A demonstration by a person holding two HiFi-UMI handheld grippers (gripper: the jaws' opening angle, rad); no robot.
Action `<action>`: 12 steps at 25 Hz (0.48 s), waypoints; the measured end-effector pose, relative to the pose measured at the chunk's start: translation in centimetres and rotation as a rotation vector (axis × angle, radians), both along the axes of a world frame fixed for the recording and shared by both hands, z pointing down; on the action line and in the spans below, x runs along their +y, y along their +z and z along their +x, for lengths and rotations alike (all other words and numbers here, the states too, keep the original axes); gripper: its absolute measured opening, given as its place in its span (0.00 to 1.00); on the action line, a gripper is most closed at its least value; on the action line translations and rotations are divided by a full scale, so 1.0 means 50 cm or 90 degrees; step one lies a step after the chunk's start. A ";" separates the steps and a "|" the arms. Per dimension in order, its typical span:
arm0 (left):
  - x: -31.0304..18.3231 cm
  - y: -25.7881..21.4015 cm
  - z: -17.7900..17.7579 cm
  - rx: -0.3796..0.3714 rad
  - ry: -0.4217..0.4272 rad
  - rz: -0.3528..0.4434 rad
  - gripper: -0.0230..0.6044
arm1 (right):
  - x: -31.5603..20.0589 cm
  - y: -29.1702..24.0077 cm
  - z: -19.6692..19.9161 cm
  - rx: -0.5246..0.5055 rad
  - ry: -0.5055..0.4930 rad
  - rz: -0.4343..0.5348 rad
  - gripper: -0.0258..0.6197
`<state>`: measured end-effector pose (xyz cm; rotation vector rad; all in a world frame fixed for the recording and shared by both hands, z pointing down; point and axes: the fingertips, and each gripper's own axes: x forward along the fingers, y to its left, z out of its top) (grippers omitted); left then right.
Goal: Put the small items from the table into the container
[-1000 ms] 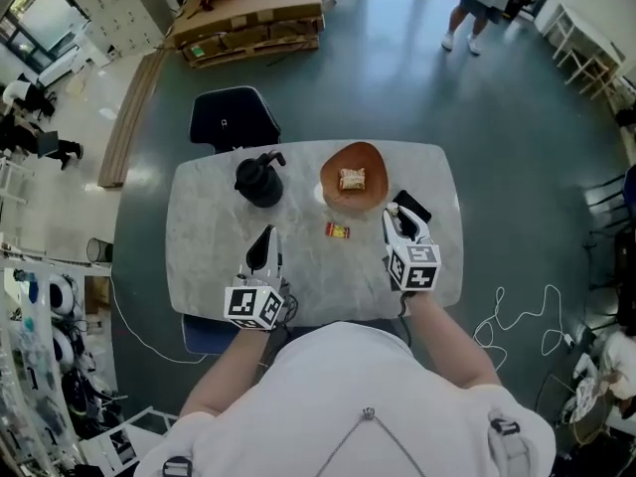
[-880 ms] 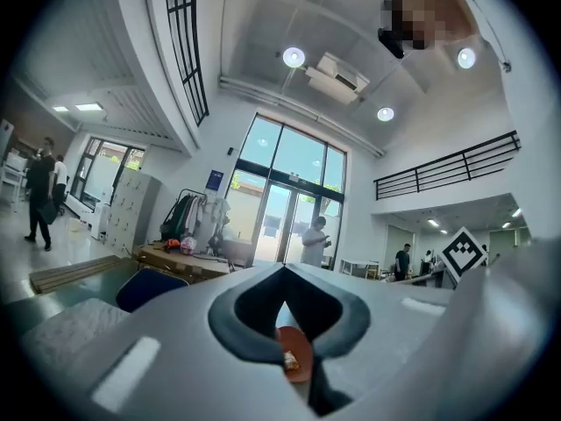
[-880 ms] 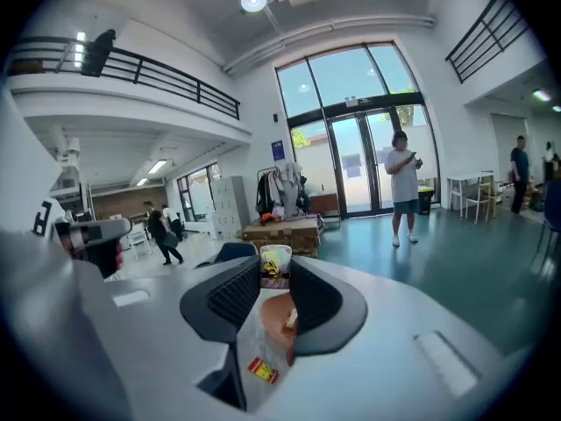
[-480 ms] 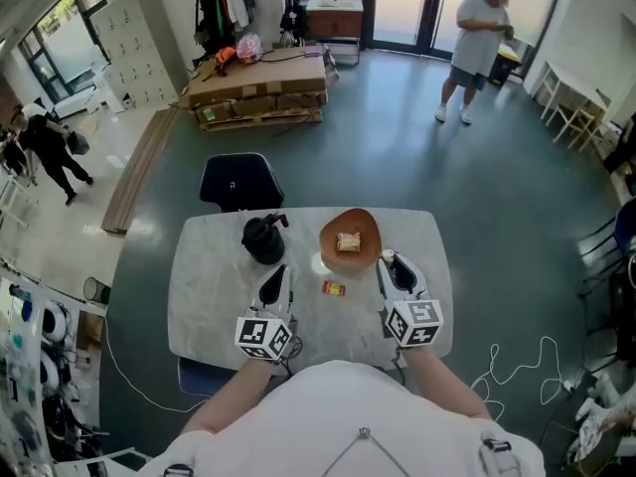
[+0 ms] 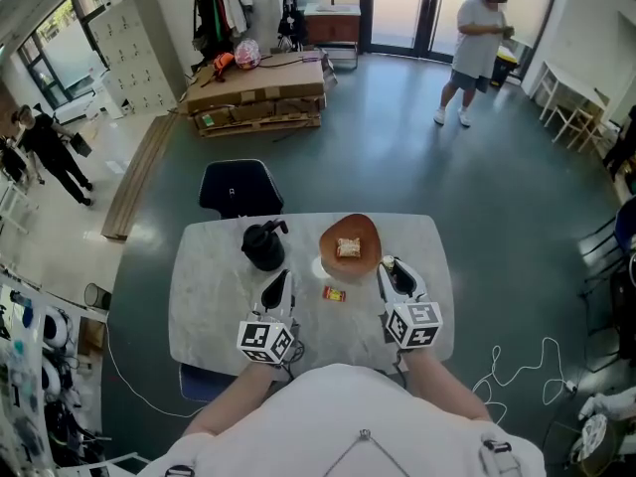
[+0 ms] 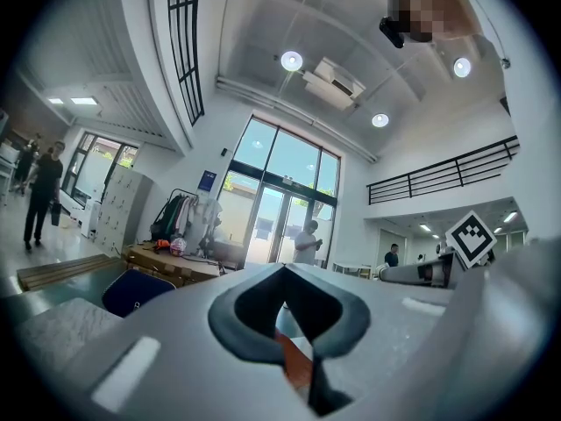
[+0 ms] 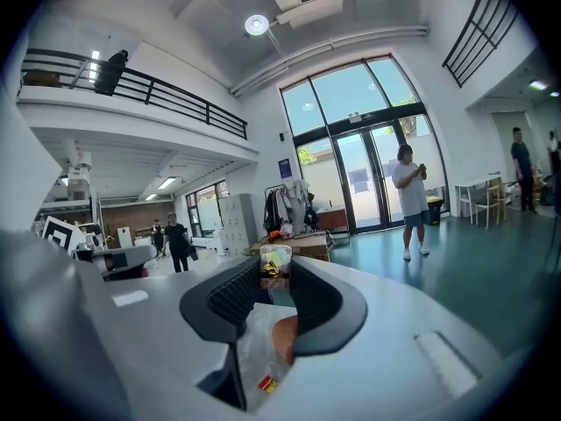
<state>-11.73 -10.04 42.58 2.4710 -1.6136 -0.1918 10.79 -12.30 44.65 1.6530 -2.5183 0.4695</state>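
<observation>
Black jug (image 5: 263,244) stands toward the table's (image 5: 199,296) far left corner, a dark blue chair (image 5: 237,187) sits just beyond that far edge, a pallet of cardboard boxes (image 5: 260,95) lies well behind near grey lockers (image 5: 139,38), and a person (image 5: 479,38) stands by the glass doors (image 5: 417,8).

One snack (image 5: 349,247) in bowl (image 5: 367,234), red packet (image 5: 334,293) nearby, candy (image 7: 274,262) in right tongs (image 7: 274,275).

- Grey marble counter (image 5: 204,301).
- Brown bowl (image 5: 366,229) at its far middle.
- Black jug (image 5: 263,246) left of the bowl.
- Small red-and-yellow packet (image 5: 334,293) just nearer than the bowl, not touching it.
</observation>
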 end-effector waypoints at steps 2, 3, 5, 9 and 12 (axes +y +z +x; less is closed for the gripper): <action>-0.005 0.003 -0.001 0.000 0.000 -0.003 0.04 | -0.006 0.006 -0.004 0.004 -0.003 -0.011 0.25; -0.008 0.008 -0.003 0.000 -0.001 -0.006 0.04 | -0.009 0.009 -0.006 0.007 -0.005 -0.015 0.25; -0.013 0.020 -0.006 0.000 -0.005 -0.013 0.04 | -0.014 0.019 -0.011 0.011 -0.012 -0.024 0.25; -0.020 0.036 -0.013 0.005 -0.011 -0.028 0.04 | -0.026 0.040 -0.020 0.018 -0.025 -0.047 0.25; -0.030 0.052 -0.018 0.006 -0.013 -0.042 0.04 | -0.049 0.062 -0.033 0.030 -0.039 -0.069 0.25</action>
